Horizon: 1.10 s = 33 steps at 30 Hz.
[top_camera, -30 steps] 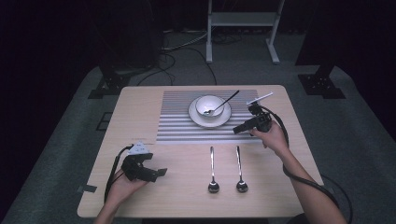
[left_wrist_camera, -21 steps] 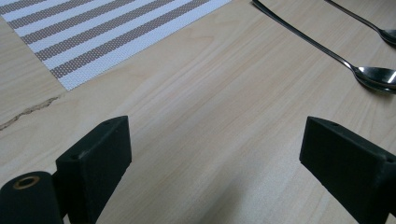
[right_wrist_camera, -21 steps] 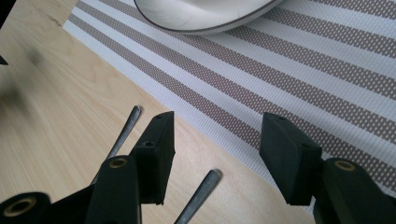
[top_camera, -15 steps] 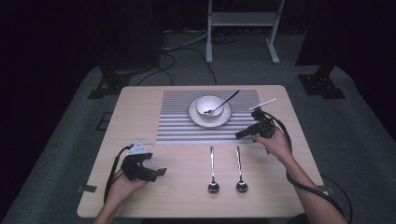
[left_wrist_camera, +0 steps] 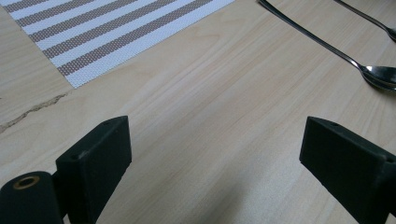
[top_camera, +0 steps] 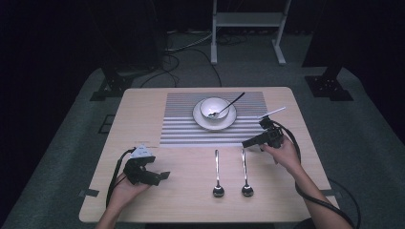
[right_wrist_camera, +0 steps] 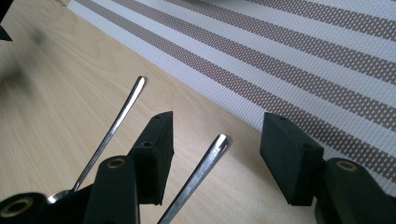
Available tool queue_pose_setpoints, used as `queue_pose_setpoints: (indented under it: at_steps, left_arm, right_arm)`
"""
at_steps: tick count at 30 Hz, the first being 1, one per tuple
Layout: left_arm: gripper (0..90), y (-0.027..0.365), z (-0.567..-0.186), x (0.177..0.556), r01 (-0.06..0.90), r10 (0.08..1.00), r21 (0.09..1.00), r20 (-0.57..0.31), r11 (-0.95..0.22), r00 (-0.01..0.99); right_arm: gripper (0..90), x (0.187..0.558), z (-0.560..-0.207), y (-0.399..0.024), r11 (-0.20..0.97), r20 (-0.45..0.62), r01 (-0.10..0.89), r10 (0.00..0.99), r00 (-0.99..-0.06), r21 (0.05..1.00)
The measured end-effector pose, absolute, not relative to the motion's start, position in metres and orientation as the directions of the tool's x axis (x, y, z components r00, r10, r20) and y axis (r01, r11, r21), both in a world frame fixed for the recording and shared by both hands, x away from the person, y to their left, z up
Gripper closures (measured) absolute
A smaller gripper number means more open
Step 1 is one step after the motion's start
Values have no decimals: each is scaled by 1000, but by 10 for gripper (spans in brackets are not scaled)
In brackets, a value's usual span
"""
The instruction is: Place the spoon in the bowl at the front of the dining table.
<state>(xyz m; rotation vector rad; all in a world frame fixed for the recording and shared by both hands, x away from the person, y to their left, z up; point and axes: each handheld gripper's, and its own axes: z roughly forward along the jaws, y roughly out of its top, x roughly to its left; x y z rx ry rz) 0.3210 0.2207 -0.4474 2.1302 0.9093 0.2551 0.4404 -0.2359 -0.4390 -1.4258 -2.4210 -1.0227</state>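
So the right-hand spoon (top_camera: 245, 172) lies on the bare wood of the worktop (top_camera: 143, 114), handle pointing at the striped placemat (top_camera: 181, 125), bowl end toward the person. In the right gripper view its handle tip (right_wrist_camera: 219, 140) sits between the two black jaws, which are apart and not touching it; the spoon's bowl is cut off at the bottom there. The jaws have been widening a little over the last moment, with just that handle between them.

The right gripper (top_camera: 253, 141) hovers just over the handle end in the high view, near the mat's edge, and you can't judge its gap from up there.

The left-hand spoon (top_camera: 217, 174) lies parallel just beside it. In the right gripper view its handle (right_wrist_camera: 122, 112) runs outside the left jaw, bowl mostly hidden behind the gripper body.

The left gripper (top_camera: 160, 175) rests at the near left of the worktop, well apart from the spoons, jaws wide open over bare wood. Its own view catches a spoon bowl (left_wrist_camera: 380, 74) at the right edge, partly cropped.

Farther back, a white bowl (top_camera: 214, 108) on a plate (top_camera: 200, 121) holds a third spoon (top_camera: 229, 105), too small to make out in detail.
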Motion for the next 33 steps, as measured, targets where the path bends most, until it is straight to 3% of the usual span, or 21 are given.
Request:
queue_pose_setpoints:
  at_steps: [33]
  left_arm:
    - [80, 222, -449, 321, 526, 688, 733, -109, -432, 718]
  right_arm:
    - [354, 385, -450, -256, 266, 443, 794, 713, -544, 547]
